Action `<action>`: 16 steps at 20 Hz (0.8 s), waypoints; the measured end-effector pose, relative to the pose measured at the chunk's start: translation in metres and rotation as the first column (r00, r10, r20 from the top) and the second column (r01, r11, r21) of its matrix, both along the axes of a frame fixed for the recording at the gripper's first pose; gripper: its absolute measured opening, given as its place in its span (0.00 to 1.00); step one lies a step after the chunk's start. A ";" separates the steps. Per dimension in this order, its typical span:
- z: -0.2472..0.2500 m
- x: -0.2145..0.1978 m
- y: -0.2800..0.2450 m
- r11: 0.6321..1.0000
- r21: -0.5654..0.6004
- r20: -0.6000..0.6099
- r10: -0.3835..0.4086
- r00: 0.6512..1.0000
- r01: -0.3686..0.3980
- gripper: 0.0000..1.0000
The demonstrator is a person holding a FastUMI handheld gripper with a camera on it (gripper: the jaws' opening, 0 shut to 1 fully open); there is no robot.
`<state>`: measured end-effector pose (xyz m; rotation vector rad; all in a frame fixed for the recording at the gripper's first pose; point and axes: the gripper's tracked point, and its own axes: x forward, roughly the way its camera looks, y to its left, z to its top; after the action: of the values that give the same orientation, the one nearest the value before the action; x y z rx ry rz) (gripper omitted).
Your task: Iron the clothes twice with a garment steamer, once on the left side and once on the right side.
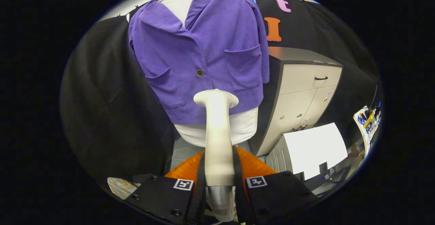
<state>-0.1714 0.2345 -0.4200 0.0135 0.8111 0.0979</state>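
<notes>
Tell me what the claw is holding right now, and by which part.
The claw holds the garment steamer by the lower end of its handle, both fingers pressing its sides, head up at the purple jacket.

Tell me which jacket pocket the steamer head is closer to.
The lower pocket, below and beside the button. The steamer, gripped by the hand-held gripper, sits nearer its height; the other pocket is higher up the purple jacket.

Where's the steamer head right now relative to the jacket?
In the gripper view, the steamer, clamped between the gripper's fingers, has its head at the purple jacket's lower hem, near the middle, just below the button.
</notes>
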 end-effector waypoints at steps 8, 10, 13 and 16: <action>0.053 0.030 -0.090 0.998 0.047 0.083 -0.045 0.996 0.041 0.43; 0.069 0.040 -0.112 0.996 0.060 0.114 -0.074 0.991 0.068 0.43; 0.095 0.056 -0.148 0.993 0.053 0.175 -0.117 0.978 0.109 0.43; 0.127 0.072 -0.176 0.989 0.054 0.242 -0.145 0.959 0.136 0.43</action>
<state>-0.0996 0.0589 -0.2926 0.0920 0.5589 -0.0202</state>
